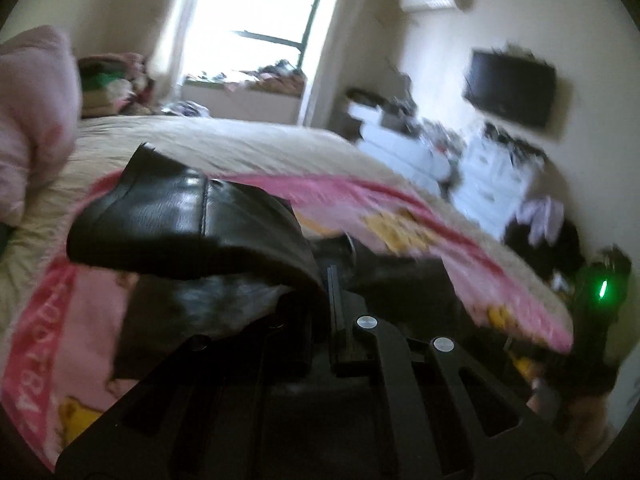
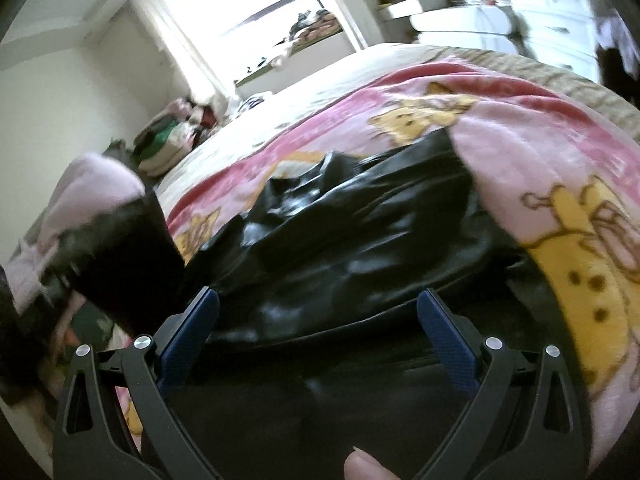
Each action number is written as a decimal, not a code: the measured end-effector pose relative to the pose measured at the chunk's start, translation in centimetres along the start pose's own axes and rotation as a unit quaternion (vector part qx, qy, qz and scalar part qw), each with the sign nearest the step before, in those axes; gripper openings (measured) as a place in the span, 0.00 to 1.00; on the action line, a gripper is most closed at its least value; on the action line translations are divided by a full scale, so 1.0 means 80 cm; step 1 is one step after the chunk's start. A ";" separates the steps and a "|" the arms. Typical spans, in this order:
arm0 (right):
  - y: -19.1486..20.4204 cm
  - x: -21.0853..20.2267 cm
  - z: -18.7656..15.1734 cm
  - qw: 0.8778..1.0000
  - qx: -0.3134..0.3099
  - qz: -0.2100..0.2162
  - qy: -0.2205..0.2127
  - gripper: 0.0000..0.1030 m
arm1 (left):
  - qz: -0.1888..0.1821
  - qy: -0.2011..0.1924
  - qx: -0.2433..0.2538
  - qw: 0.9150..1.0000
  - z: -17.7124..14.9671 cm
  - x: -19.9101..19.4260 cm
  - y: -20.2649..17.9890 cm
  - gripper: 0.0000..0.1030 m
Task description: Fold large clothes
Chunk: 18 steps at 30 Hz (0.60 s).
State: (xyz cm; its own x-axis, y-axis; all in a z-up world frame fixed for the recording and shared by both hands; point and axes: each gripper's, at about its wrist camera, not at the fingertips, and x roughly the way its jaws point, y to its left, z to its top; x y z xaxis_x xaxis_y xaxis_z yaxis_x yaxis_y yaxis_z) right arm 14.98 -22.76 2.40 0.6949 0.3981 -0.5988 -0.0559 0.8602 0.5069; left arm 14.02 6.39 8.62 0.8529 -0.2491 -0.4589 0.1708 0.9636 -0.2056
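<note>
A black leather-look garment [image 2: 352, 240] lies crumpled across a pink cartoon-print blanket [image 2: 560, 184] on a bed with a beige cover [image 1: 224, 140]; the frames are smeared with motion blur. In the right wrist view, the right gripper [image 2: 318, 312] sits low over the garment with its blue-padded fingers [image 2: 448, 340] spread wide apart and nothing between them; the black fabric fills the gap below and ahead of the tips, though whether the pads touch it cannot be told. In the left wrist view, the left gripper [image 1: 332, 280] has its fingers drawn together at the centre line, clamped on a fold of the garment [image 1: 192, 224], which drapes up and over the left finger and hides its tip; the same raised flap shows at the left edge of the right wrist view. Behind the bed, a bright window [image 1: 256, 20] washes out the far wall; a dark television [image 1: 512, 88] hangs on the right wall above white drawers [image 1: 492, 176]; a pink pillow [image 1: 36, 120] rests at the bed's left side, near a stack of folded clothes [image 1: 112, 84].
</note>
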 end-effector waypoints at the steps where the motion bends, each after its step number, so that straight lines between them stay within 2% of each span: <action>1: -0.008 -0.003 0.002 1.000 0.009 0.000 -0.002 0.96 | -0.002 0.013 0.016 1.000 -0.008 0.012 -0.008 0.01; 5: -0.047 -0.018 0.012 0.999 0.048 -0.011 -0.017 0.96 | -0.007 0.059 0.068 0.996 -0.045 0.046 -0.035 0.01; 9: -0.073 -0.027 0.019 0.996 0.077 -0.019 -0.028 0.96 | 0.007 0.106 0.142 0.984 -0.088 0.075 -0.060 0.03; 12: -0.085 -0.030 0.020 0.995 0.088 -0.024 -0.033 0.96 | 0.018 0.135 0.195 0.971 -0.115 0.095 -0.076 0.06; 14: -0.090 -0.031 0.020 0.995 0.093 -0.027 -0.033 0.96 | 0.021 0.151 0.228 0.962 -0.129 0.103 -0.082 0.10; 16: -0.094 -0.030 0.019 0.994 0.096 -0.028 -0.033 0.96 | 0.020 0.158 0.251 0.955 -0.140 0.105 -0.087 0.22; 18: -0.096 -0.026 0.020 0.994 0.097 -0.028 -0.030 0.96 | 0.020 0.152 0.271 0.950 -0.146 0.102 -0.094 0.29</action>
State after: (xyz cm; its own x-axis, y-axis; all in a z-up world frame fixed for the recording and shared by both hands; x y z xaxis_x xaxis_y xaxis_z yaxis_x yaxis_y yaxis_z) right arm 15.09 -30.71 0.75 0.7343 0.3275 -0.5946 0.1196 0.7998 0.5882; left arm 13.92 -3.99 -3.69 0.6958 -0.1486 -0.7027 0.4404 0.8611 0.2540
